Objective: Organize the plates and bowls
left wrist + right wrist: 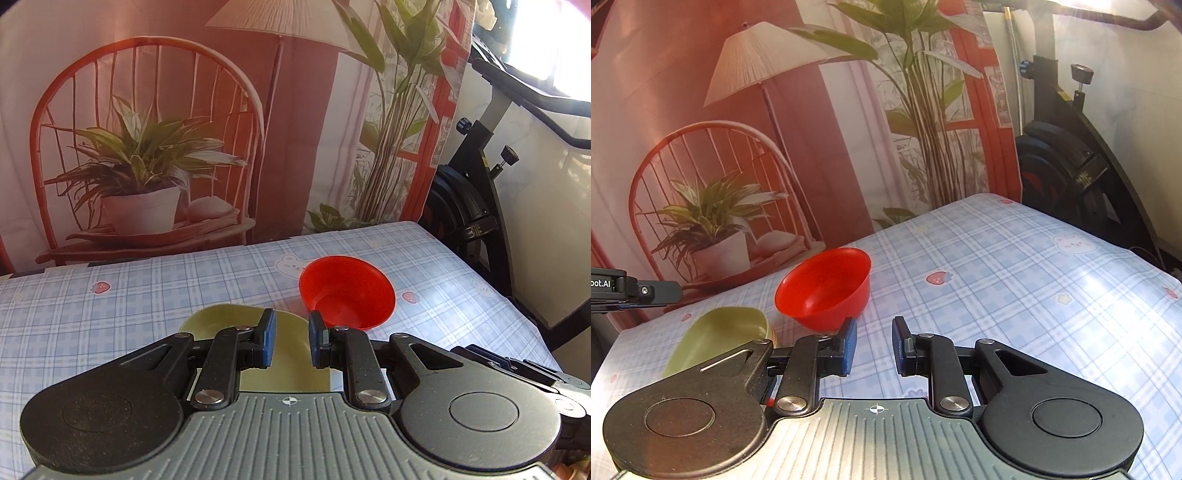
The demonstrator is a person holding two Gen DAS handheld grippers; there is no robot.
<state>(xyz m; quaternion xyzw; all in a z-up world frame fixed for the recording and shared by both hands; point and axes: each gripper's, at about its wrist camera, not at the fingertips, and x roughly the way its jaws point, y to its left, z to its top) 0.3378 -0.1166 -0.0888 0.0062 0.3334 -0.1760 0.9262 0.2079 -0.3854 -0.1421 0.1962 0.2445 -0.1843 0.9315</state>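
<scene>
The left gripper (289,339) has a ribbed grey body with a small crosshair mark at its front edge, flanked by 2 round black housings. 2 black linkage arms, pinned with silver screws, carry black fingers (266,339) faced with blue pads. The right gripper (873,345) has the same build, with a small red spot beside its left arm's pivot screw.

In the middle of the frame we see a red bowl (347,291) and, lower left of it, an olive green bowl (720,336). The tablecloth (1015,295) has a pale blue and white check with small strawberries and bears. Our fingertip pads (268,339) are blue.
</scene>
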